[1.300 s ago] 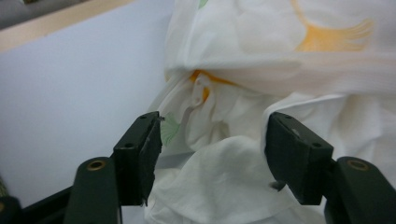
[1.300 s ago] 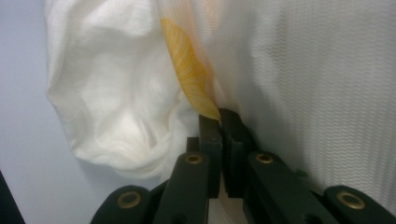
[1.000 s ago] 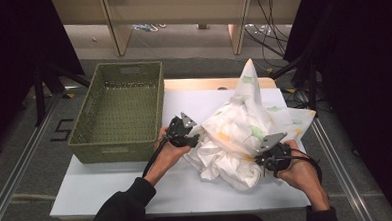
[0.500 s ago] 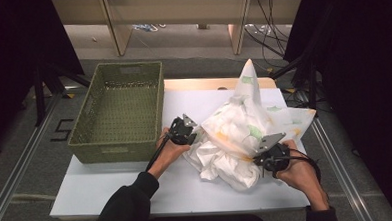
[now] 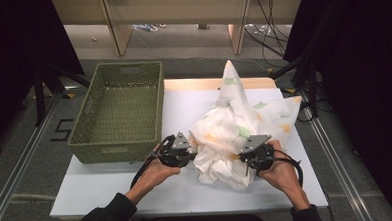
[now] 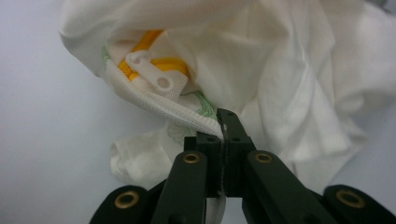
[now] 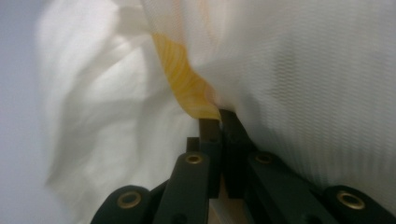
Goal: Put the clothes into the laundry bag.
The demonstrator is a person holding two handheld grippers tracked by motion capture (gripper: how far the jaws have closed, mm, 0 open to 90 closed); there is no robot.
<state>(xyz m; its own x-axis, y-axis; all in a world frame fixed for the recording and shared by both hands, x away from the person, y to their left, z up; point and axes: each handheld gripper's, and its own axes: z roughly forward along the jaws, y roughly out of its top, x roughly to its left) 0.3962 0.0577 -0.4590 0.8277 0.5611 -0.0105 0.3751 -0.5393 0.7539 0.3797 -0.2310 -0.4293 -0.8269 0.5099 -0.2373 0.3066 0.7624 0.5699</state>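
A: While the high view is in front of us, start at the left. What stands there?

B: A green woven basket, on the left part of the white table. Its near wall is just beside the left gripper.

A: State of that gripper?

B: In the left gripper view its jaws are pressed together on a ribbed hem of the white mesh bag; the left gripper pinches that edge at the tips. Just above the pinch sits a white zipper pull on a yellow zipper tape.

A: Where is the bag itself?

B: Middle to right of the table, between the two grippers, in a crumpled heap. One corner stands up in a peak toward the far edge. Pale green and orange marks show on the cloth. The left hand comes in from the bottom, dark sleeve behind it.

A: And the right side?

B: The right gripper touches the near right flank of the heap, held by the right hand, cable looping beside it. In the right gripper view the right gripper has its jaws closed on a fold of the mesh, right under a yellow band. That view is blurred at its left; the table surface shows pale there.
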